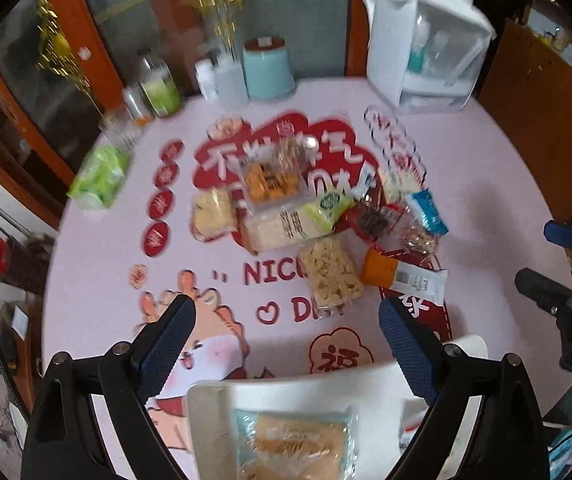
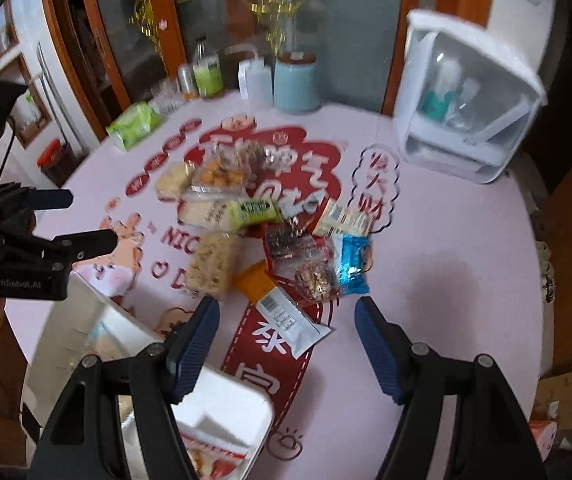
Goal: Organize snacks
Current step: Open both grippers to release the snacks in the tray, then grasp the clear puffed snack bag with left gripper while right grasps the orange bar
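Note:
A pile of snack packets (image 1: 326, 216) lies mid-table on a pink printed cloth. Nearest me are a clear bag of puffed snacks (image 1: 332, 276), an orange-and-white packet (image 1: 402, 276) and a blue packet (image 1: 426, 212). My left gripper (image 1: 286, 306) hangs open and empty above a white bin (image 1: 206, 396) that holds a pale wafer packet (image 1: 290, 440). My right gripper (image 2: 286, 304) is open too, hovering over the orange-and-white packet (image 2: 282, 308) without touching it. The bin (image 2: 238, 396) sits at its lower left, with a red packet (image 2: 214, 452) inside. Both views are blurred.
At the table's far edge stand a white plastic cabinet (image 1: 426, 48), a light blue canister (image 1: 266, 72), bottles (image 1: 158, 80) and glasses. A green tissue pack (image 1: 100, 178) lies at the left. Wooden doors rise behind. Bare cloth (image 2: 446, 280) spreads right of the pile.

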The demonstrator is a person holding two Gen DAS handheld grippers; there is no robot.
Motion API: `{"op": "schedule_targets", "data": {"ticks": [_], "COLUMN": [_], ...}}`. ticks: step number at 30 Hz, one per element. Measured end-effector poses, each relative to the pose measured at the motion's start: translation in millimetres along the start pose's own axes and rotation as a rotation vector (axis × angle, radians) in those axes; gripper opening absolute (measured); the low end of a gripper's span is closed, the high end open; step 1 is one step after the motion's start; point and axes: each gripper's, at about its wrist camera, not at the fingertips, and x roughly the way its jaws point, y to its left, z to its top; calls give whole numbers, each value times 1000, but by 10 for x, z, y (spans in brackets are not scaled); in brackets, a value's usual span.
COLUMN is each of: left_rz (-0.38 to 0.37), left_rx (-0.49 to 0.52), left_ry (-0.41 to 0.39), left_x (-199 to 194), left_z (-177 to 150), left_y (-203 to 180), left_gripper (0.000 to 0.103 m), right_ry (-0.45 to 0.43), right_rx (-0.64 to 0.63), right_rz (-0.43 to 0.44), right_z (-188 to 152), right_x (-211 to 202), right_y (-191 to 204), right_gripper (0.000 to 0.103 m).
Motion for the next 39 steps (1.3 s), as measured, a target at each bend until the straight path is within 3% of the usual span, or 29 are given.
{"op": "schedule_targets", "data": {"ticks": [9,14,23,30,31,33,34,37,38,39], "left_rz": [-115,-175,-215,-186,-184,-167,-156,-108,-113,-123], "left_rx": [-118,-201,-255,-262,-261,-237,-223,-168,-154,-149], "left_ry": [251,348,418,449,445,437,436,416,406,406], "left_x": [1250,1702,2082,2300,2325,2338,2365,2336,2313,2291], "left_z": [195,207,213,230,226,228,241,258,264,270], "left_y": [24,31,-47,-93,-136,-181,-207,-318,-341,-357], "left_gripper": [92,92,92,92,92,92,92,72,58,58], "right_ry": [232,297,359,352,353,346,356,359,360,358], "right_rx": [-55,-96,-156,-239,-251,-271,-267,-252,-252,-248], "right_rz": [81,92,84,51,47,53,53,54,51,54], "right_z": [-34,-125,-170,-203,-211,-235,-238,-219,-233,-240], "right_x": [1052,1360,1735,1854,1857,1838,1852,1859,1851,1840], "right_y": [-75,-87,25,214,234,324,340,354,368,376], "right_gripper": [64,64,64,64,62,45,45,42,41,39]}}
